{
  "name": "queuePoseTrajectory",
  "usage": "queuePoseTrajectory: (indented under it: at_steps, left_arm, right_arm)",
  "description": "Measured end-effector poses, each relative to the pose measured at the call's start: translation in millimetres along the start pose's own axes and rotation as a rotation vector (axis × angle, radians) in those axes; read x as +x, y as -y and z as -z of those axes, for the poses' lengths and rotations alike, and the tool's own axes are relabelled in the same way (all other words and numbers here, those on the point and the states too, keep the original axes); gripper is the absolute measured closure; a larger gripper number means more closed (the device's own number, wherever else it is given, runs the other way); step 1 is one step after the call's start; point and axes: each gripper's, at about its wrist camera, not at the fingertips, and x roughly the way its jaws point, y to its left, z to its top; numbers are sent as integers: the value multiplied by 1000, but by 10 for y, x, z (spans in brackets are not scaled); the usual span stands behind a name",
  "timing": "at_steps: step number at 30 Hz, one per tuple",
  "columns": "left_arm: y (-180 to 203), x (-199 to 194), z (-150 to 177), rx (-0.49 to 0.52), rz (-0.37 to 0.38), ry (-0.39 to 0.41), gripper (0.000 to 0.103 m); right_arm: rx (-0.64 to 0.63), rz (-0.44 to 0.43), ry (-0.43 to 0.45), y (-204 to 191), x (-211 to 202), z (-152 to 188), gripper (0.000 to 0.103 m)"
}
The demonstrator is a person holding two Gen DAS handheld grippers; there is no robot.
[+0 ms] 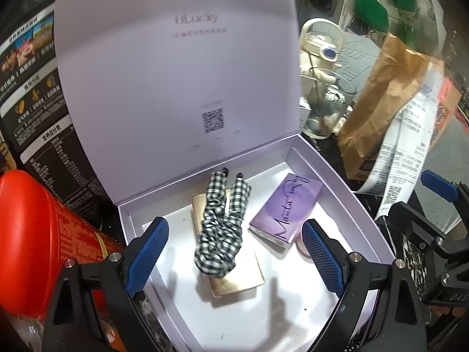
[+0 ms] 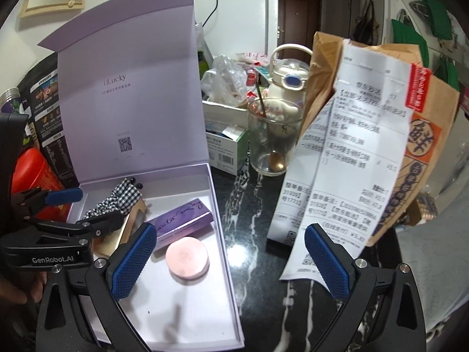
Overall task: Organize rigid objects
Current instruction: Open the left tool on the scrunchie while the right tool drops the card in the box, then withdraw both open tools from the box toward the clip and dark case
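- Checked scrunchie (image 1: 222,223): lies loose on the gold case (image 1: 234,275), inside the lilac box (image 1: 363,214) toward its hinged back wall; nothing grips it.
- Gold case: flat on the box floor, left of centre.
- Purple carton (image 1: 285,208): lies tilted in the box to the right of the scrunchie, its near end resting on the pink round compact (image 2: 187,261).
- Box lid (image 1: 176,58): stands upright behind the box floor.
- My left claw (image 1: 234,255): above the box, jaws wide apart, the scrunchie below and between them, pads clear of it.
- My right claw (image 2: 231,261): jaws apart, empty, over the box's right edge and the dark marbled worktop (image 2: 258,205).
- Beyond the box's right wall: a glass with a spoon (image 2: 271,143) and a brown paper bag with a receipt (image 2: 354,152).
- Left of the box: a red canister (image 1: 38,246).
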Motion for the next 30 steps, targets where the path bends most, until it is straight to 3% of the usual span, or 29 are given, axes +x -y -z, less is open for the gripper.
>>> queuePoseTrajectory:
  at_steps: [16, 30]
  left_arm:
    - [154, -713, 45, 29, 37, 89, 10]
    - [281, -1312, 163, 83, 26, 180, 10]
  right_arm:
    - [-11, 11, 101, 6, -698, 24, 1]
    - [-23, 42, 184, -31, -1312, 67, 1]
